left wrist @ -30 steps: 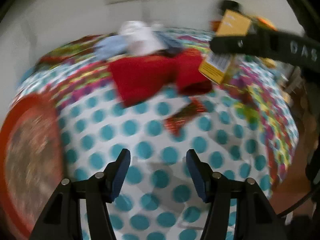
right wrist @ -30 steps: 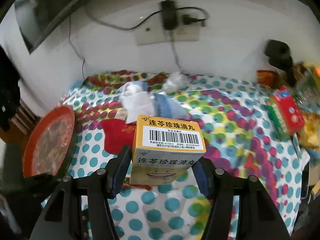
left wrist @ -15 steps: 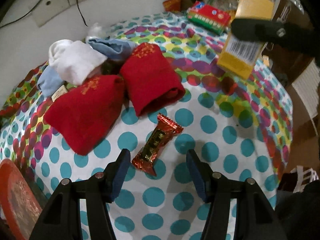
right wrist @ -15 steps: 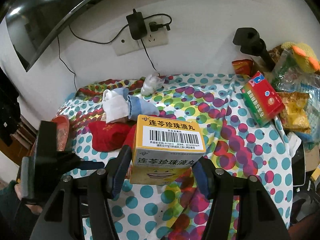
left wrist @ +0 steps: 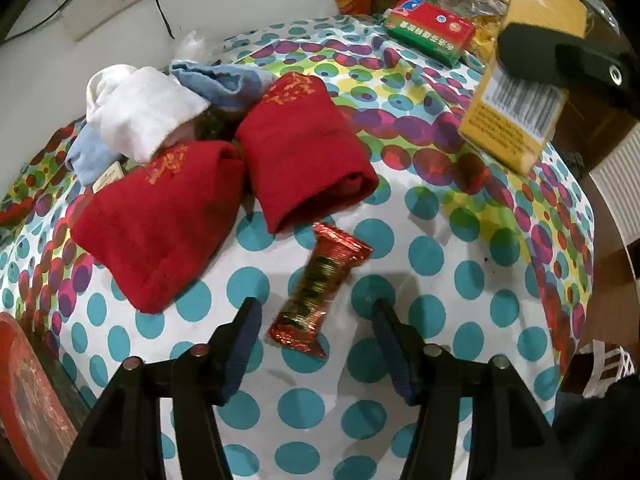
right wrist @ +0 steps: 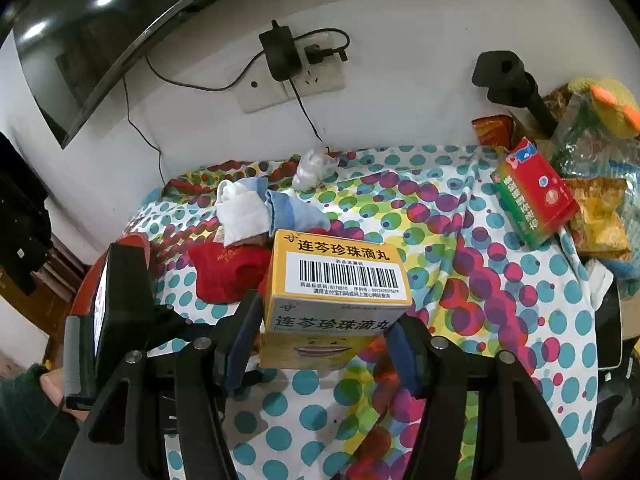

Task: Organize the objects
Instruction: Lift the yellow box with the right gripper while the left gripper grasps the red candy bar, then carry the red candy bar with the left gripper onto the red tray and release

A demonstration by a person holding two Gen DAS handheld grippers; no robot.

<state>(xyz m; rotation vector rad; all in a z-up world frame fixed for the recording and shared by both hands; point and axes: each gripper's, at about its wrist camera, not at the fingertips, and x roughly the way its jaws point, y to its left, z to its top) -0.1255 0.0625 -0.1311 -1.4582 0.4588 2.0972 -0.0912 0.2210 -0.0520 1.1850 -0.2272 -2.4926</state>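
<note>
Left gripper (left wrist: 316, 314) points steeply down over the polka-dot surface (left wrist: 440, 308). Its fingers (left wrist: 244, 332) have just been closing but stay spread, released; the red-gold snack wrapper (left wrist: 320, 290) lies flat between them, touching neither pad. Right gripper (right wrist: 322, 330): fingers clenched on the yellow medicine box (right wrist: 334, 300), held clear above the surface, barcode face up. Two red folded cloths (left wrist: 304, 152) lie just beyond the wrapper, white and blue cloths farther back.
</note>
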